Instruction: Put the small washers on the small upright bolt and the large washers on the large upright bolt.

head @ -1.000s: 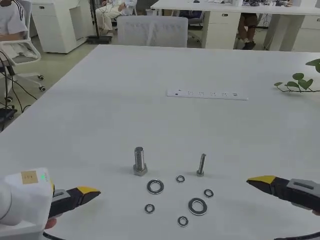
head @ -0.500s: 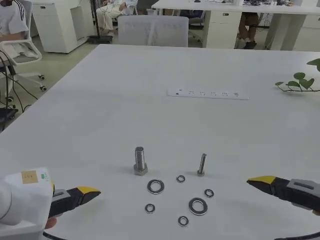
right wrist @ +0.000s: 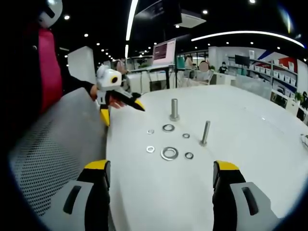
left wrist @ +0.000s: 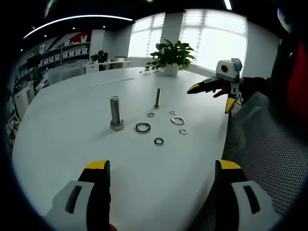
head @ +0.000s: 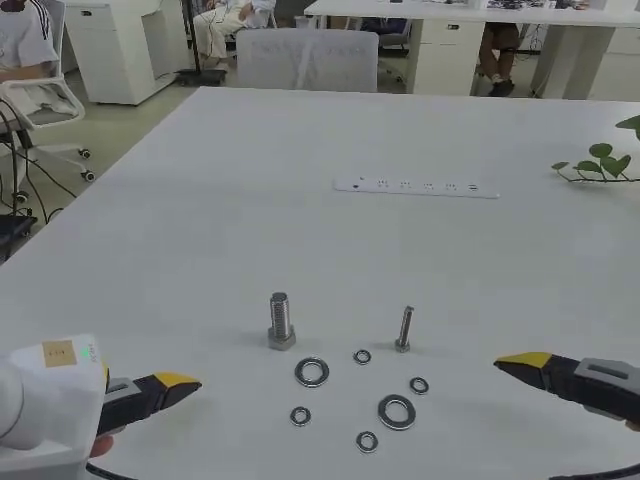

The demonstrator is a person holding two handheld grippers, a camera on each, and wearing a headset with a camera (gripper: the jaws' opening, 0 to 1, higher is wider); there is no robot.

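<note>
On the white table (head: 300, 220) the large bolt (head: 280, 322) stands upright, with the small bolt (head: 404, 330) upright to its right. In front of them lie two large washers (head: 312, 372) (head: 397, 411) and several small washers (head: 362, 356), all flat on the table. My left gripper (head: 170, 385) hovers near the front left, open, with nothing between its fingers (left wrist: 98, 168). My right gripper (head: 520, 365) hovers at the front right, open and holding nothing too. In the left gripper view the large bolt (left wrist: 114, 113) and small bolt (left wrist: 157, 97) are ahead; in the right gripper view they are the large bolt (right wrist: 174, 109) and small bolt (right wrist: 205, 133).
A white power strip (head: 415, 188) lies further back on the table. A green plant sprig (head: 595, 165) reaches in from the right edge. A grey chair (head: 305, 60) stands at the far edge, with people seated beyond it.
</note>
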